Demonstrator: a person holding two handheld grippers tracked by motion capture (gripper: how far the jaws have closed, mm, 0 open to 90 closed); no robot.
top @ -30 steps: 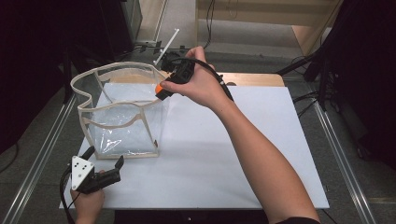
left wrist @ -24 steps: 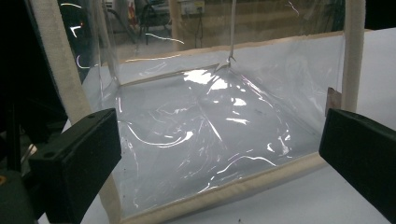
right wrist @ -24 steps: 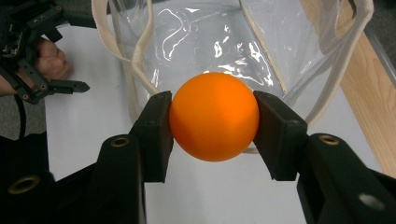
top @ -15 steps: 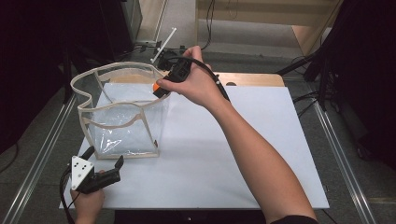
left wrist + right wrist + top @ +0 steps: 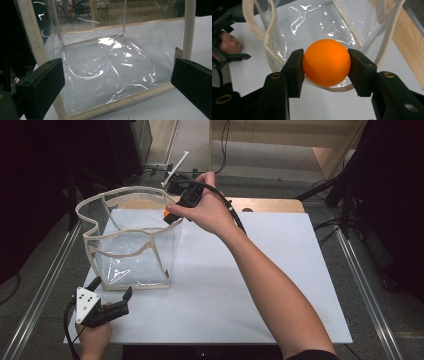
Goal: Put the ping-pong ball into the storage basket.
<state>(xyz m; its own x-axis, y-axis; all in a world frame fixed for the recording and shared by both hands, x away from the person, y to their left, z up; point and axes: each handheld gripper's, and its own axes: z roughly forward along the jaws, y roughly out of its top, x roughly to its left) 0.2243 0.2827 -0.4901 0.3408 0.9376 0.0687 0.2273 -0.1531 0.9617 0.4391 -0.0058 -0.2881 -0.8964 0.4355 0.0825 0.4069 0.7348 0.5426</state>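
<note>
Ball: smooth, matte orange round ball, looks like hard plastic, no seam or print that I can make out. It's pinched on both sides by the flat black pads of the right tool and hangs over the far right corner of the bag's open mouth; in the high view just a sliver of orange pokes out past the hand.

Bag: boxy see-through soft plastic bag with cream fabric edging, crinkly and shiny, lots of glare streaks on the walls. Rim is wavy, not square. Sits on the left half of the desk.

Desk: flat white matte sheet over a light wooden desk, wood strip showing at the far edge.

Left tool: chunky black jaws spread wide with nothing between them, parked at the near left corner of the desk, just in front of the bag's near wall. Grey three-cornered plate on top.

Since the earlier frame: honestly not much. Right hand and ball have slid a touch toward the bag's opening, grip on the ball is the same. Left tool and bag are right where they were.

Writing: none readable anywhere on the ball, bag or tools.
</note>
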